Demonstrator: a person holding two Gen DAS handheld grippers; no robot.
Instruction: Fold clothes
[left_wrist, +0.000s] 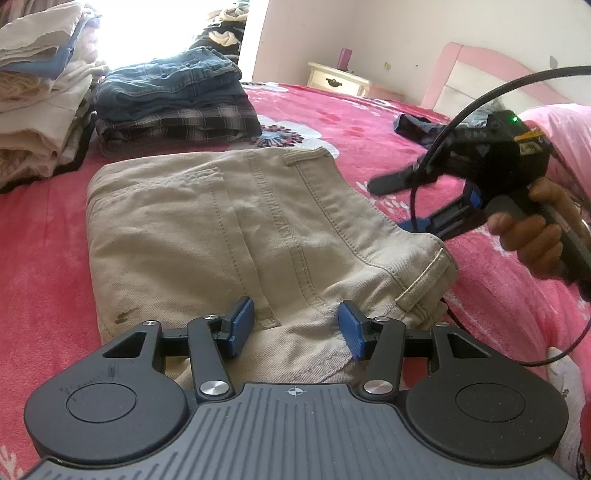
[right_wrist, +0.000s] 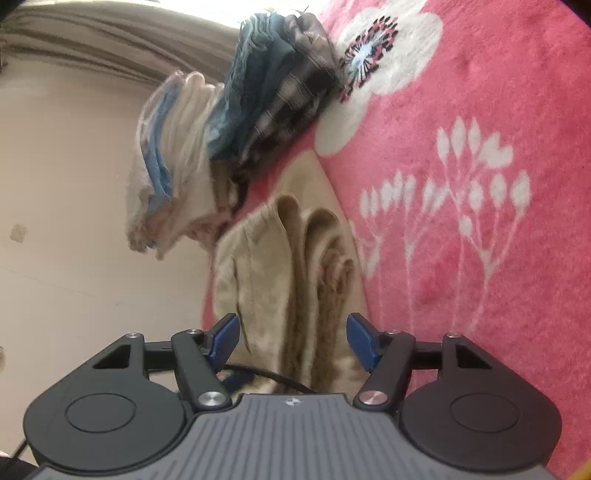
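The folded beige cotton trousers (left_wrist: 240, 229) lay mid-frame on the pink floral blanket (left_wrist: 40, 236). The left gripper (left_wrist: 295, 326) stood half-open, its blue pads astride a raised fold without pressing. The right gripper (right_wrist: 293, 341) gaped at the trousers' edge, holding nothing.

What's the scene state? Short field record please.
surface: bed with pink floral blanket
garment: folded khaki trousers, flat on blanket
left gripper: open, fingers over near edge of trousers
right gripper: open, at trousers' waistband side
stacks: denim and plaid pile; light-coloured pile
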